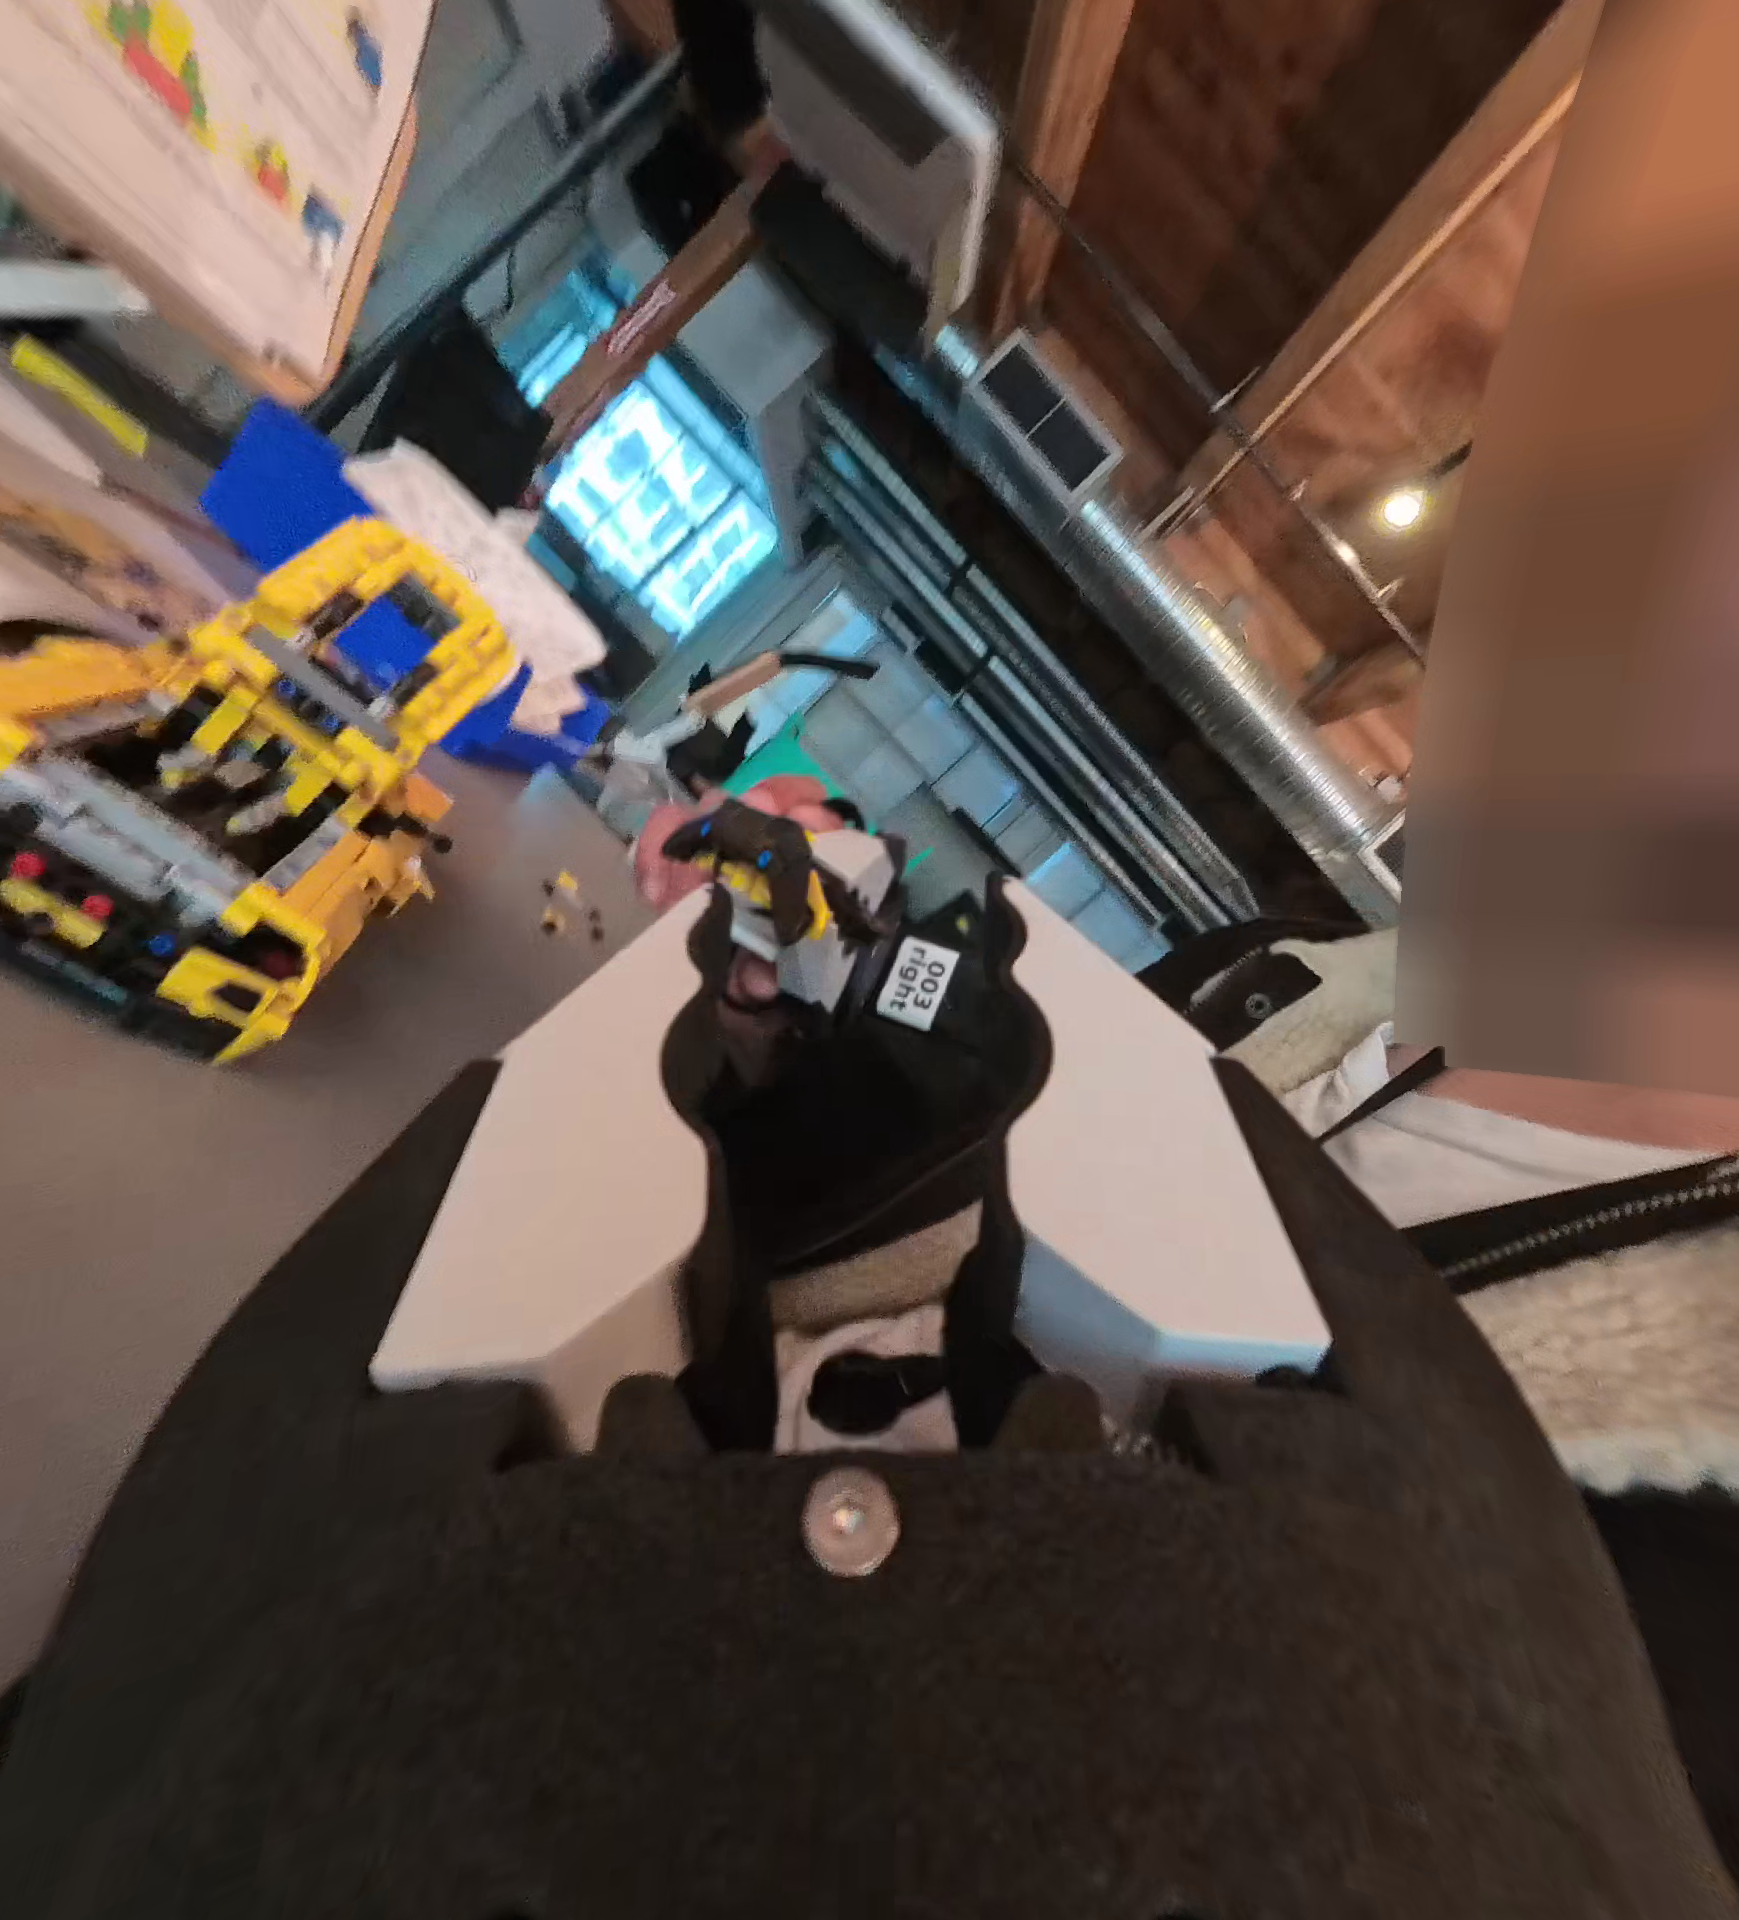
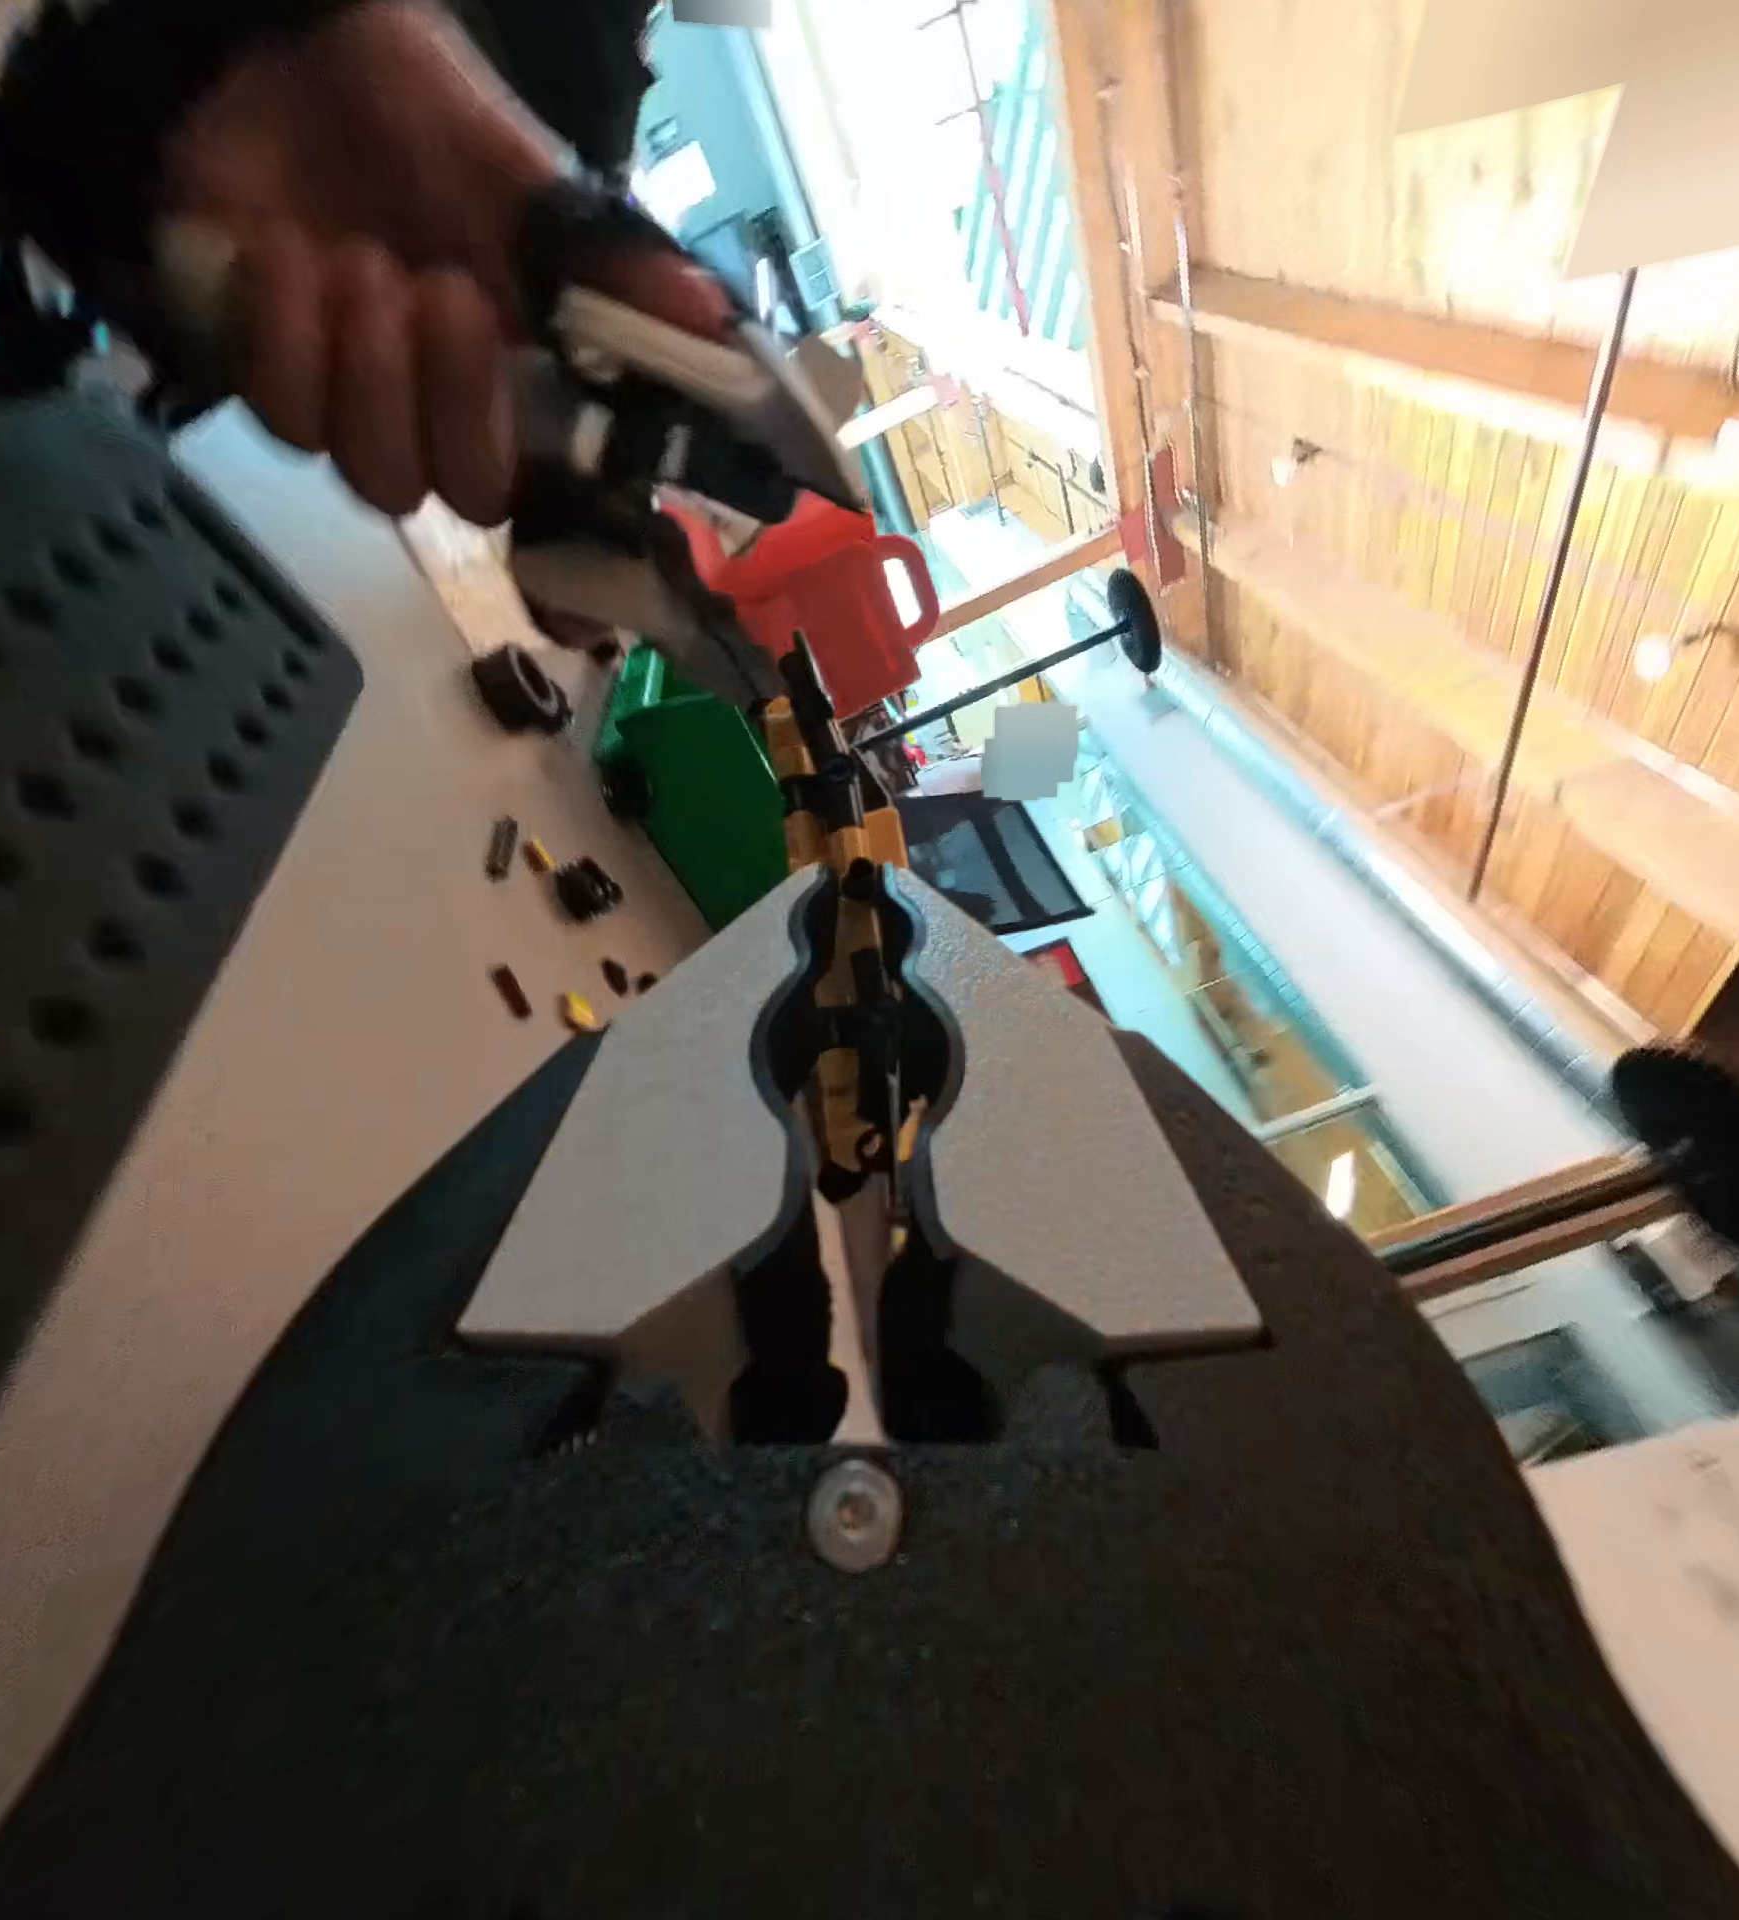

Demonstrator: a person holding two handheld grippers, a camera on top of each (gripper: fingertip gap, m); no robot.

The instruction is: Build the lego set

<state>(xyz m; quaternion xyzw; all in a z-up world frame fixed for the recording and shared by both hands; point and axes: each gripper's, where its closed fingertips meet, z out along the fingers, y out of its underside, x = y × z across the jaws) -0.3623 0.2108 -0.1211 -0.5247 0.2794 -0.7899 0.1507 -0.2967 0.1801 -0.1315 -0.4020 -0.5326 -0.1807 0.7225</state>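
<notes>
My right gripper (image 2: 854, 883) is shut on a small yellow and black lego sub-assembly (image 2: 829, 800), which sticks out past its fingertips, held in the air above the table. In the left wrist view the same sub-assembly (image 1: 756, 868) shows in the right gripper (image 1: 792, 925), straight ahead. My left gripper (image 1: 849, 904) is open, with its fingers a little apart and its tips right at the sub-assembly. In the right wrist view the left gripper (image 2: 808, 592) comes in from the upper left, held by a hand (image 2: 377, 312). Its lower fingertip (image 2: 756, 670) meets the sub-assembly's far end.
A large yellow lego truck model (image 1: 200, 790) stands on the table at left, with blue bins (image 1: 283, 478) and instruction sheets (image 1: 169, 156) behind. Loose small pieces (image 2: 564, 914), a green bin (image 2: 699, 800), a red mug-shaped container (image 2: 823, 613) and a black perforated mat (image 2: 65, 727) are below. Some 8 cm of space lies between my two pairs of fingers. The large yellow lego truck model (image 1: 200, 790) is about 20 cm from my right fingertips.
</notes>
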